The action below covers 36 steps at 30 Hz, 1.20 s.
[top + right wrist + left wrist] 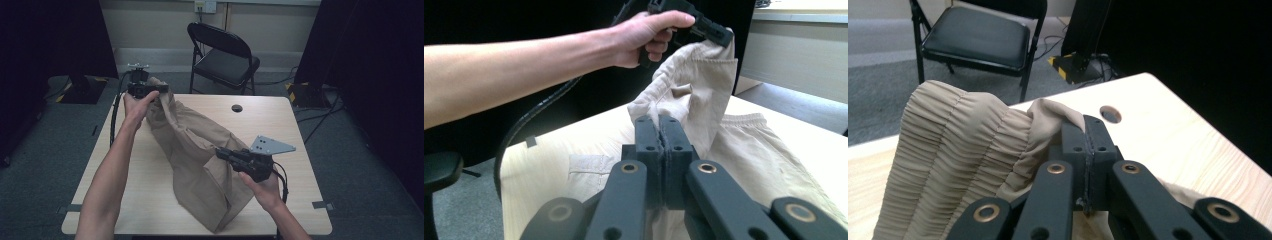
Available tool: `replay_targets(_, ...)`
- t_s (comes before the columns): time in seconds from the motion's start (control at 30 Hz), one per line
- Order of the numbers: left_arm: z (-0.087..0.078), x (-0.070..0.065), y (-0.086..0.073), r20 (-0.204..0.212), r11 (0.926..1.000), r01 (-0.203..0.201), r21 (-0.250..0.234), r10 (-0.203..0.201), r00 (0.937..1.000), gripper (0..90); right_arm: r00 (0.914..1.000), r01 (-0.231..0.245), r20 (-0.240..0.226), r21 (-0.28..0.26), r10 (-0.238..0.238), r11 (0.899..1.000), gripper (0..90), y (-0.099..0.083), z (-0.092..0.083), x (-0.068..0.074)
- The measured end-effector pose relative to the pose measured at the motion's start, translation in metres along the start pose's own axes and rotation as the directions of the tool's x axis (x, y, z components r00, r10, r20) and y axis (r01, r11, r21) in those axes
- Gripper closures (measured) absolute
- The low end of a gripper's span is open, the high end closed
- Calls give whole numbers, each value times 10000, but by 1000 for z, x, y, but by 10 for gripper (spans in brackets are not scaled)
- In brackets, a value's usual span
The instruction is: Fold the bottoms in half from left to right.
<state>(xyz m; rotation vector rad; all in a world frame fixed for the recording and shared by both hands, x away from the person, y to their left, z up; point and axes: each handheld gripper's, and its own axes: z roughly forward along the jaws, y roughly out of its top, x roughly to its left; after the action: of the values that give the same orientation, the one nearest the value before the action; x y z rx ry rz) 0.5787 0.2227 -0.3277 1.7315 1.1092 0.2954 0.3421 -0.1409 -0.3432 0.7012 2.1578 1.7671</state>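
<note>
Basically: tan trousers (pixel 200 150) sprawled across the middle of the table (pixel 280 125), waistband end hoisted up toward 11 o'clock, legs trailing down to about 6 near the table's front edge. Left gripper (pixel 159 90) up at 11 o'clock, jaws fully closed, clamped on the fabric by the gathered elastic waistband (pixel 958 145), holding that end up off the table. Right gripper (pixel 222 152) over at roughly 4 o'clock from table centre, jaws squeezed together too, pinching a fold of the same cloth partway down the garment. From the right gripper view, left hand (pixel 649 35) high at 12 o'clock with the trousers hanging from the gripper it holds. Black folding chair (pixel 225 55) past the far edge at 12, and a round cable hole (pixel 237 108) in the tabletop at about 1.
</note>
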Motion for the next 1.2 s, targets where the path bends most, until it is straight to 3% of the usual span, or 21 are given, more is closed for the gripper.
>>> replay_targets(0.17, 9, -6, 7, 64, 9998, -201, -24, 201, 9998, 878, 9996, -38, 263, 129, 35, 9999, 886, -4, -8, -8)
replay_targets(0.23, 13, -8, 9, 139, 9996, -284, -47, 285, 9995, 800, 9988, -105, 472, 221, 94, 9997, 887, -8, -11, -14)
replay_targets(0.27, 14, -10, 10, 75, 9992, -399, -55, 399, 9992, 763, 9973, -205, 719, 414, 175, 9989, 887, -14, -13, -24)
replay_targets(0.33, 14, -13, 11, -236, 9986, -489, -208, 484, 9985, 727, 9962, -325, 829, 503, 282, 9982, 886, -18, -13, -29)
replay_targets(0.37, 13, -14, 12, -162, 9989, -348, -321, 343, 9993, 696, 9945, -432, 974, 604, 371, 9972, 886, -22, -13, -35)
replay_targets(0.4, 11, -18, 14, 96, 9974, -557, -468, 562, 9984, 682, 9912, -676, 1187, 752, 584, 9949, 886, -30, -13, -46)
replay_targets(0.63, 5, -27, 15, 73, 9956, -851, -390, 854, 9963, 626, 9810, -1145, 1699, 1145, 941, 9868, 886, -47, -10, -69)
replay_targets(0.8, -2, -39, 5, 460, 9909, -1274, -430, 1293, 9905, 626, 9731, -1447, 1966, 1159, 1201, 9827, 878, -54, -10, -85)
replay_targets(1.0, -5, -48, -8, 701, 9909, -1334, -199, 1345, 9884, 626, 9673, -1651, 2112, 1050, 1402, 9807, 821, -57, -17, -93)
replay_targets(1.07, -14, -58, -17, 1045, 9871, -1582, -258, 1600, 9816, 623, 9632, -1740, 2246, 1013, 1479, 9795, 813, -58, -22, -96)
replay_targets(1.17, -21, -64, -22, 1099, 9835, -1782, -326, 1807, 9774, 619, 9589, -1768, 2430, 1064, 1468, 9785, 798, -58, -26, -98)
replay_targets(1.2, -26, -68, -28, 1141, 9794, -2008, -222, 2020, 9727, 619, 9568, -1776, 2503, 994, 1481, 9791, 783, -58, -32, -99)
